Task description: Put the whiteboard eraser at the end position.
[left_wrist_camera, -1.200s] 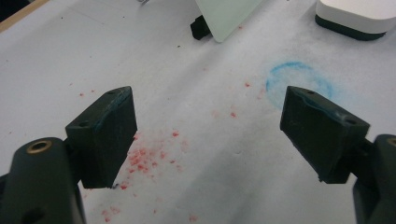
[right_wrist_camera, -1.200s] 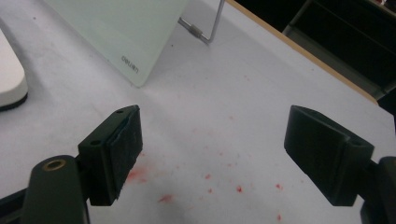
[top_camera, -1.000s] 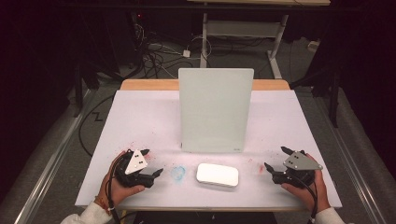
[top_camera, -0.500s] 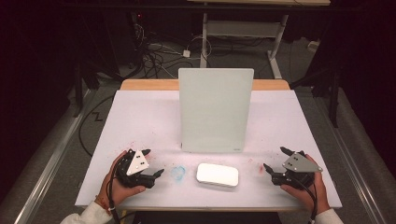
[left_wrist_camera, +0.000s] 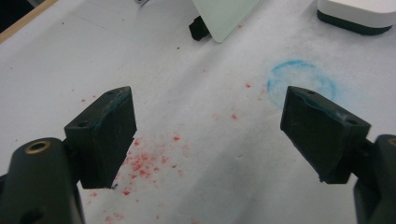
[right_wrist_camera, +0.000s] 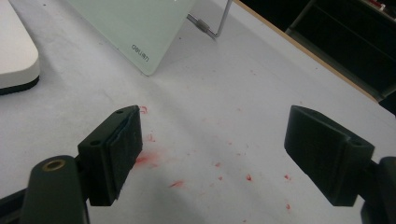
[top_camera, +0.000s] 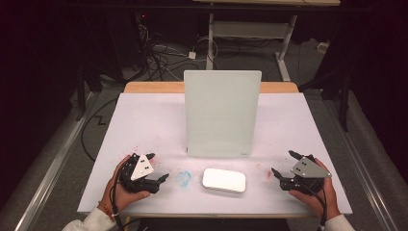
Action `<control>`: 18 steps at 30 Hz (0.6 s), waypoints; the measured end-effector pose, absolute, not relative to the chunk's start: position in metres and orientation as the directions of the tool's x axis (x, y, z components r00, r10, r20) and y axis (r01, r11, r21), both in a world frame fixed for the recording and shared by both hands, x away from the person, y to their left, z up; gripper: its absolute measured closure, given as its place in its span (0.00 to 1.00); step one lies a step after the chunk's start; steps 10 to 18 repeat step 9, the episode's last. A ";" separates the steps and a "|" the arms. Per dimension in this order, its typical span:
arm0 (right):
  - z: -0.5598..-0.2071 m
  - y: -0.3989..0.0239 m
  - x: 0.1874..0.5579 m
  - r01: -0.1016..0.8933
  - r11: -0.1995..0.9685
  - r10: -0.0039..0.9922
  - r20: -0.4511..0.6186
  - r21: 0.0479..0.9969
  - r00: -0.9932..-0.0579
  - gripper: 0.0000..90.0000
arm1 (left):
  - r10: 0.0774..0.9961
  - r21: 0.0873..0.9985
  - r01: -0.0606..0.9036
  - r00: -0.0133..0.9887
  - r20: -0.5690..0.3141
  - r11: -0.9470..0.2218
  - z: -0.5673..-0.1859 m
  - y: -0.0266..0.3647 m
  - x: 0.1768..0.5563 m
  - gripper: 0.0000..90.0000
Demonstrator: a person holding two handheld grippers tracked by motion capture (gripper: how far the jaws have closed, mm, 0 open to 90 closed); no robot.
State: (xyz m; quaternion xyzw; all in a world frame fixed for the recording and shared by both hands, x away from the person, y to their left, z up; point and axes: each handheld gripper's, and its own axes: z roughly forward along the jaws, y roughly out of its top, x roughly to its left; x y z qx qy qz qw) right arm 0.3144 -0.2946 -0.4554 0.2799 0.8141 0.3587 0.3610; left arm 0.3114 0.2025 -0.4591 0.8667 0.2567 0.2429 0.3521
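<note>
High view is showing both grippers resting low at the near edge of the white paper-covered table (top_camera: 144, 120), much where they sat a second ago; the left gripper (top_camera: 159, 168) has barely shifted and the right gripper (top_camera: 285, 164) is staying put too, so I judge that no reach has begun yet. Left gripper view is showing its jaws standing wide apart with nothing between them, pointing over scattered red crumbs (left_wrist_camera: 140, 161) toward a smudged blue chalk ring (left_wrist_camera: 302, 81) on the paper. Right gripper view is likewise showing wide, empty jaws over a red smear (right_wrist_camera: 145, 159).

Between the two grippers, near the front edge, the flat white rounded-rectangle eraser block with a dark underside (top_camera: 223, 180) is lying untouched, just beside the blue ring and well apart from either set of jaws. Behind it the pale green glass writing board (top_camera: 221, 113) is standing tilted back on its wire stand (right_wrist_camera: 212, 21), its face looking clean.

Since so little has moved, the work seems to be at its start: the eraser is waiting to be picked up, and either gripper is sitting ready to close in on it.
</note>
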 end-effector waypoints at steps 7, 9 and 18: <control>-0.457 -0.296 0.318 0.204 0.582 0.717 -0.378 0.787 -0.586 0.22 | 0.623 0.733 0.288 0.747 0.230 -0.616 -0.461 0.201 0.313 0.20; -0.457 -0.296 0.319 0.207 0.572 0.722 -0.368 0.793 -0.586 0.22 | 0.626 0.734 0.297 0.749 0.217 -0.611 -0.461 0.201 0.313 0.20; -0.457 -0.296 0.319 0.207 0.572 0.722 -0.368 0.793 -0.586 0.22 | 0.626 0.734 0.297 0.749 0.217 -0.611 -0.461 0.201 0.313 0.20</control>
